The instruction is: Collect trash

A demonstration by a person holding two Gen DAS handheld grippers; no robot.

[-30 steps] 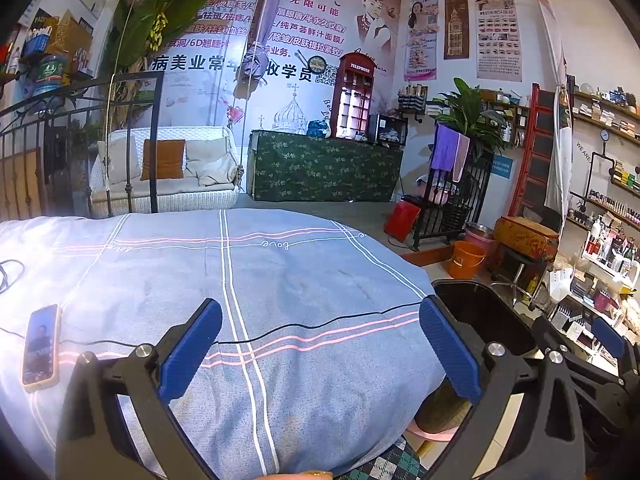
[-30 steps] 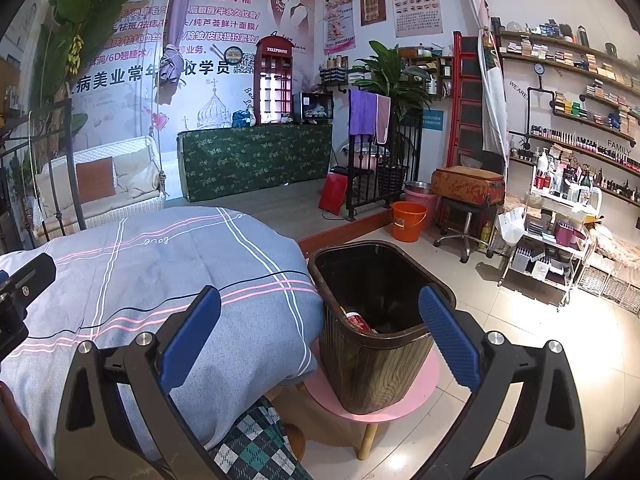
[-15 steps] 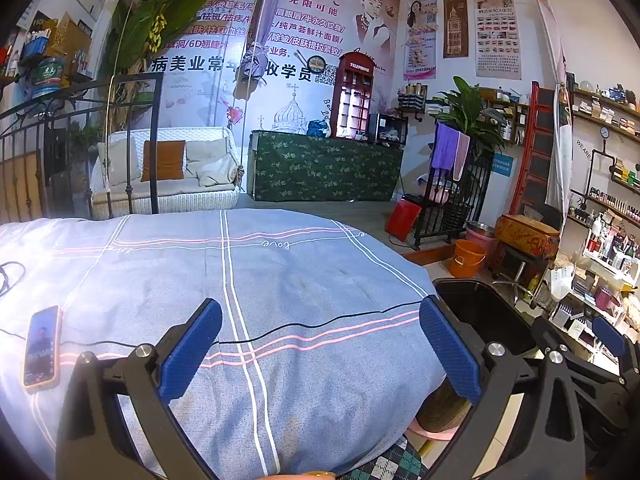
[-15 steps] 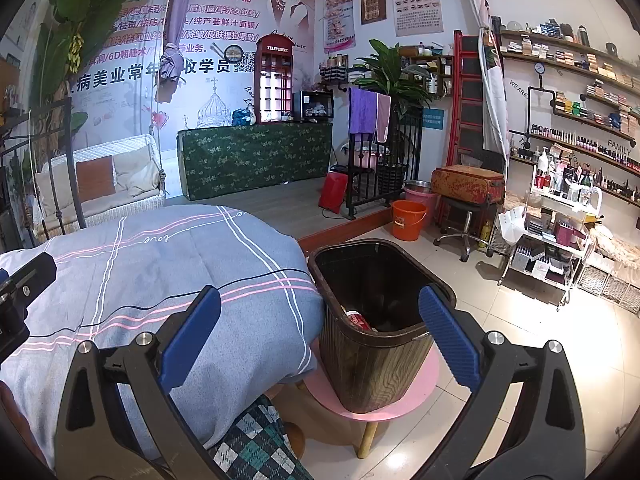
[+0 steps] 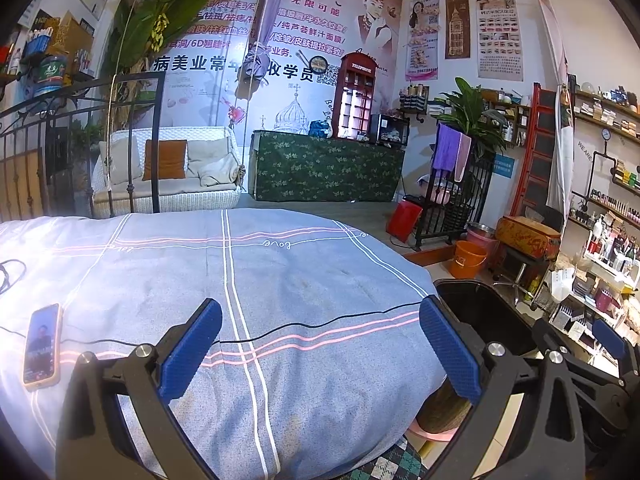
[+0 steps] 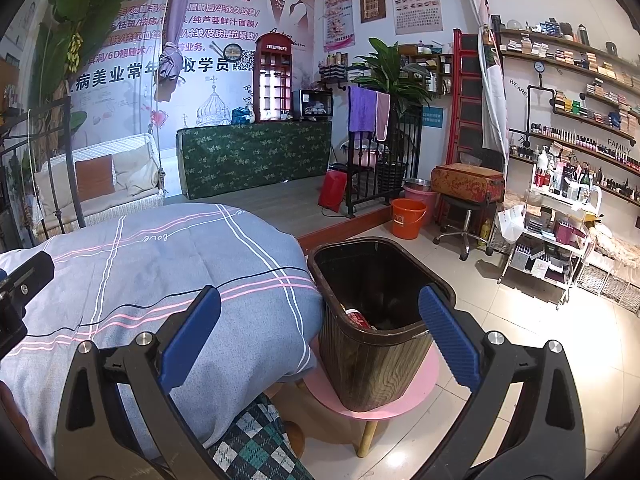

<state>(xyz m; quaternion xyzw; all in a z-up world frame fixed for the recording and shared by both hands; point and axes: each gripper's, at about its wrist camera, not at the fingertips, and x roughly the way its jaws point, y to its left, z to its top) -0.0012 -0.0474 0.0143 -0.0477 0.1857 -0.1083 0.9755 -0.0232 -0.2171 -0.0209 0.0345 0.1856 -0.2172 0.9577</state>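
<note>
Nothing shifts since earlier frames: we keep left gripper (image 5: 320, 344) and right gripper (image 6: 320, 338) wide, empty. Trash bin (image 6: 376, 320) beside bed (image 5: 280, 280) holds red can (image 6: 357, 317); we judge collecting finished.

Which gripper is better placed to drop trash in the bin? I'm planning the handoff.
Right. The right gripper is open and faces the bin directly; the left gripper faces the bed, with the bin at its right edge.

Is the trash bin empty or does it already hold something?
Not empty: the right wrist view shows a red can-like item lying inside the open bin.
</note>
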